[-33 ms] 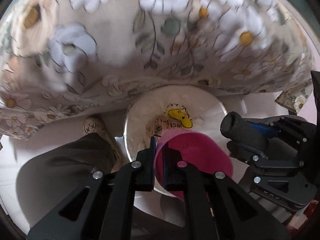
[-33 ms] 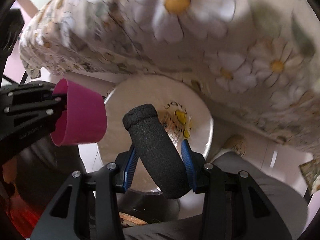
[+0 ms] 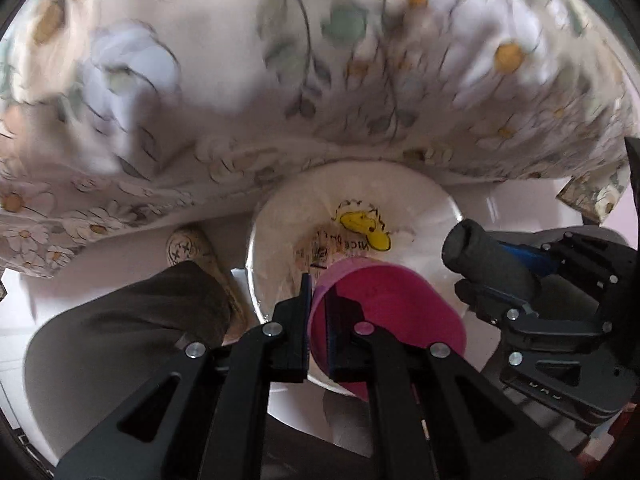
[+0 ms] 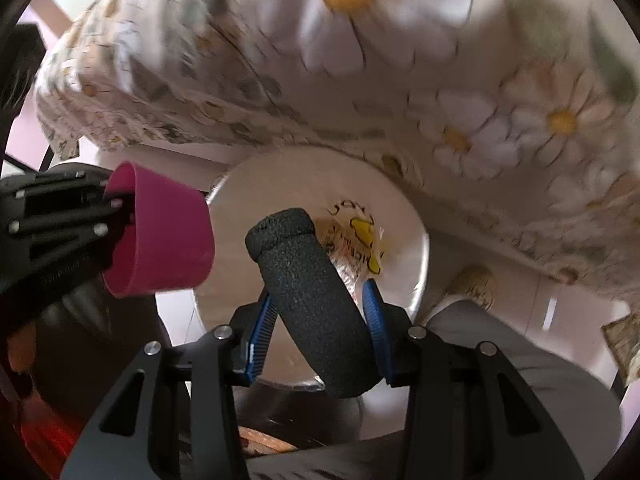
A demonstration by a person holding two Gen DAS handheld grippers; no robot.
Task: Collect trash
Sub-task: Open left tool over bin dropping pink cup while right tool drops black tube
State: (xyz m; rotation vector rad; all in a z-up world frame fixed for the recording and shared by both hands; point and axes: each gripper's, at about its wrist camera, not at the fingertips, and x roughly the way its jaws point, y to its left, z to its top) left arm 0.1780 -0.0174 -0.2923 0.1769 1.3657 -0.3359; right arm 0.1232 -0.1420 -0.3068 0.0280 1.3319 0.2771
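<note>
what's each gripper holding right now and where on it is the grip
The left gripper pinches the pink cup by its rim wall, one of its fingers inside. The right gripper clamps the black foam cylinder near its lower end.

right gripper (image 4: 316,316) gripping black foam roll (image 4: 312,300), white bin (image 4: 416,264) below

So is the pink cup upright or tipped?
Tipped: the pink cup lies sideways over the bin, its rim pinched by the left gripper.
</note>
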